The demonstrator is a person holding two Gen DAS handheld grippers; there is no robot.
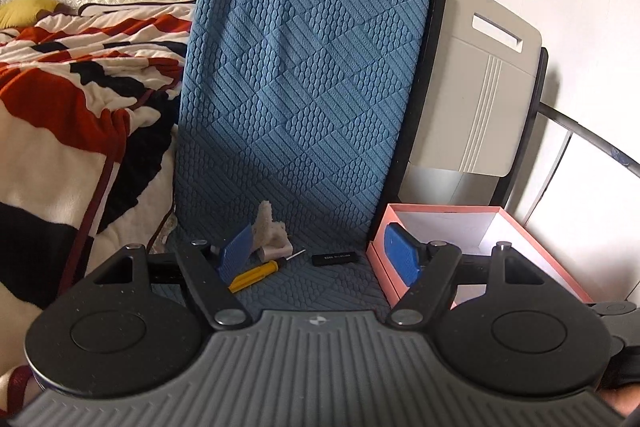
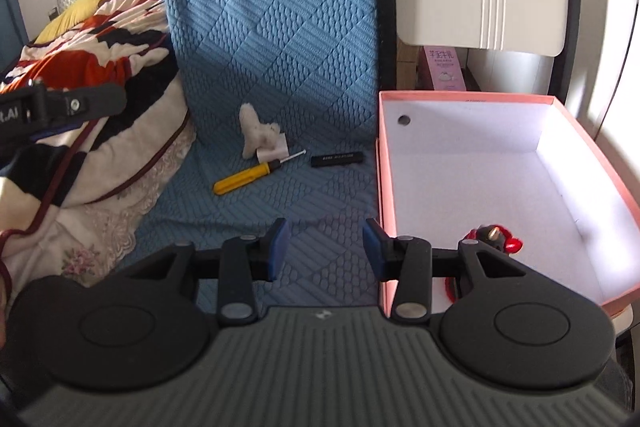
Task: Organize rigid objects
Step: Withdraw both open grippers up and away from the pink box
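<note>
A yellow-handled screwdriver (image 1: 253, 275) (image 2: 242, 177), a black rectangular stick (image 1: 333, 259) (image 2: 337, 159) and a white fluffy object on a white card (image 1: 269, 231) (image 2: 260, 139) lie on the blue textured seat cover (image 2: 256, 39). A pink box with a white inside (image 2: 500, 167) (image 1: 472, 227) stands to the right; a red and black object (image 2: 494, 239) lies in its near end. My left gripper (image 1: 318, 259) is open wide and empty, low over the seat near the objects. My right gripper (image 2: 325, 247) is open and empty, over the seat beside the box's near left corner.
A red, black and white blanket (image 1: 76, 99) is heaped to the left of the seat. A white panel in a black frame (image 1: 476, 83) stands behind the box. The left gripper's body (image 2: 52, 107) shows at the left edge of the right wrist view.
</note>
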